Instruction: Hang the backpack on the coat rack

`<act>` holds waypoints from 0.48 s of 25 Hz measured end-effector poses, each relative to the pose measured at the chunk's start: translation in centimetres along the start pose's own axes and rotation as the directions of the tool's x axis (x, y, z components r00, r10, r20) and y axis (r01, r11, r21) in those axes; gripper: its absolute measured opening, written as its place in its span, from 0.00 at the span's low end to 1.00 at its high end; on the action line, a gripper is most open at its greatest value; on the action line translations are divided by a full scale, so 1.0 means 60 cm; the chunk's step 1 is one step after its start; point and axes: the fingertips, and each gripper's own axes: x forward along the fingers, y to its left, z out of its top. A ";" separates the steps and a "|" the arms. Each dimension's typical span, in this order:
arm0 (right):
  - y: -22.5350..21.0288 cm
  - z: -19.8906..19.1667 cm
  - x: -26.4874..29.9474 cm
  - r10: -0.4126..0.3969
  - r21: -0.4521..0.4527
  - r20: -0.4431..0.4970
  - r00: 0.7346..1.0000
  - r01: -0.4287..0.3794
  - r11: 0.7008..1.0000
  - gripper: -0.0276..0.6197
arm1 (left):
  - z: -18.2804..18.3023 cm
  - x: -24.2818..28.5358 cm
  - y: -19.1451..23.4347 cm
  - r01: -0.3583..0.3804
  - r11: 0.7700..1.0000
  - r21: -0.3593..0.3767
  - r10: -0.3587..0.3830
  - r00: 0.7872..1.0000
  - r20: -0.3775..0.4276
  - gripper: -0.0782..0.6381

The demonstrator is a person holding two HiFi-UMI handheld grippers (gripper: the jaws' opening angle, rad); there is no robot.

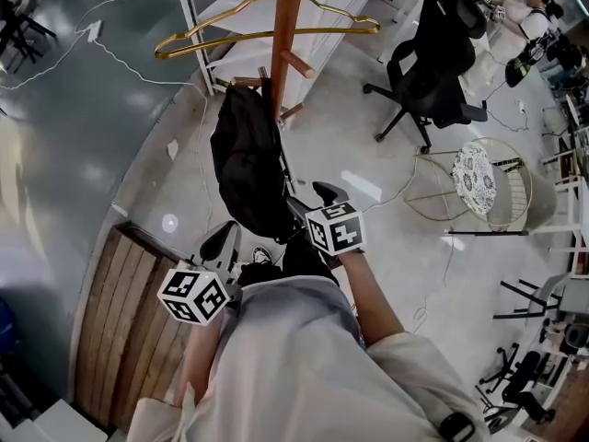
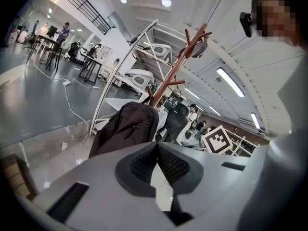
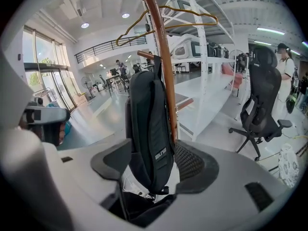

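The black backpack (image 1: pixel 247 159) hangs against the orange-brown pole of the coat rack (image 1: pixel 287 26), its top up by one of the lower pegs, with a black office chair (image 1: pixel 428 58) off to the right. The right hand-held gripper (image 3: pixel 154 147) pinches a padded strap at the backpack's near lower end, the strap filling the gap between its pads. The left hand-held gripper (image 2: pixel 156 149), nearer and further left, is pressed together on nothing, apart from the backpack.
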 end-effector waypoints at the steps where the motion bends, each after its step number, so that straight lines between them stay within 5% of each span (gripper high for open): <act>1: 0.001 -0.006 -0.005 0.004 0.005 0.001 1.000 -0.004 1.000 0.49 | -0.002 0.002 -0.002 0.003 1.000 0.003 -0.003 1.000 -0.004 0.12; 8: 0.020 -0.020 -0.047 0.027 0.050 0.057 0.998 -0.030 0.998 0.45 | -0.004 0.005 -0.002 -0.006 1.000 0.020 0.006 1.000 -0.014 0.12; 12: 0.024 -0.013 -0.065 0.009 0.045 0.105 0.994 -0.014 0.999 0.32 | -0.001 0.007 0.000 -0.023 0.998 0.055 0.023 1.000 -0.002 0.12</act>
